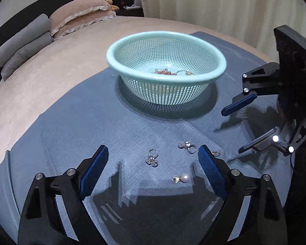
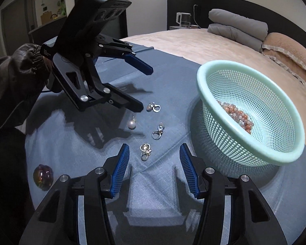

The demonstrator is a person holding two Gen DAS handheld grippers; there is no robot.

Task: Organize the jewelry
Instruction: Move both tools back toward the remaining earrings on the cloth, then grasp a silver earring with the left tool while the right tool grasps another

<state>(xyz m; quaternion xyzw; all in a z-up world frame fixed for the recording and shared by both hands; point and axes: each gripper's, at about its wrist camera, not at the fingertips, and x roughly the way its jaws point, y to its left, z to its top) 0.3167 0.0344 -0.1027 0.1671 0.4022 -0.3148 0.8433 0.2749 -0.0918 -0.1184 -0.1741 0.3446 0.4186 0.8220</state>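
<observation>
A mint green mesh basket (image 1: 214, 77) (image 2: 295, 143) stands on a blue cloth and holds a pink bead bracelet (image 2: 237, 115) (image 1: 163, 72). Several small pieces lie loose on the cloth: a pearl earring (image 1: 184, 177) (image 2: 131, 123), a crystal ring (image 1: 152, 157) (image 2: 158, 131), another ring cluster (image 1: 186, 145) (image 2: 145, 150) and a further ring (image 2: 154, 107). My left gripper (image 1: 153, 157) (image 2: 145, 89) is open above the pieces. My right gripper (image 2: 155, 153) (image 1: 232, 131) is open and empty beside them.
The blue cloth (image 1: 71, 134) (image 2: 169, 77) covers a beige bed (image 1: 51, 65). An iridescent glass ornament (image 2: 43, 176) lies at the cloth's left edge. Grey folded blankets (image 2: 238, 28) and pink pillows (image 1: 81, 14) lie at the bed's head.
</observation>
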